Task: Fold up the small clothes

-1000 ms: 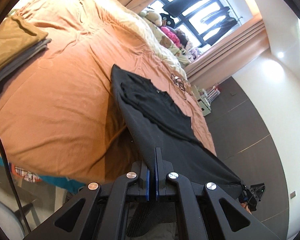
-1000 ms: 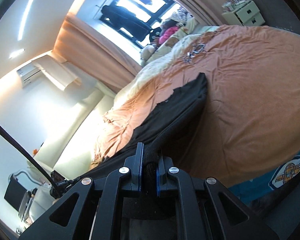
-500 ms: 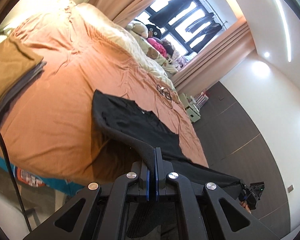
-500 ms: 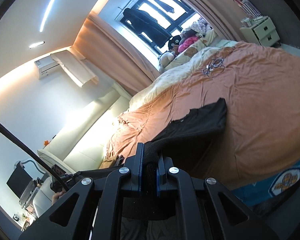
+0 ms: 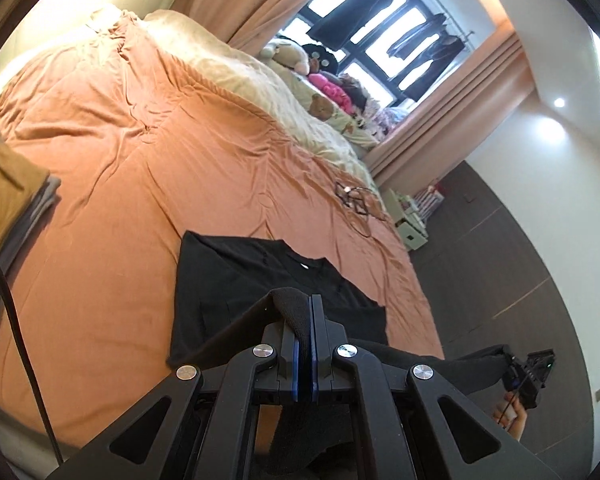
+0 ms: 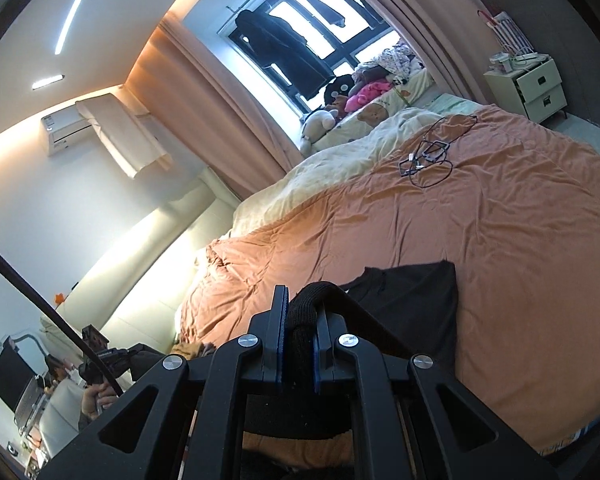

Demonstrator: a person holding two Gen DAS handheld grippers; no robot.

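A black shirt lies partly on the orange bedspread near its front edge, collar end flat on the bed. My left gripper is shut on one ribbed corner of its hem, held above the bed. My right gripper is shut on the other hem corner; the shirt runs from it down onto the bedspread. The right gripper also shows in the left wrist view, with the hem stretched between the two. The left gripper shows in the right wrist view.
A stack of folded clothes, tan on top, sits at the bed's left. Tangled black cables lie farther up the bed. Cream duvet, plush toys and curtains stand by the window. A white nightstand is beside the bed.
Both grippers have moved forward over the bed with the hem. The shirt, stretched long before, now lies shorter, with more of it resting on the bedspread.
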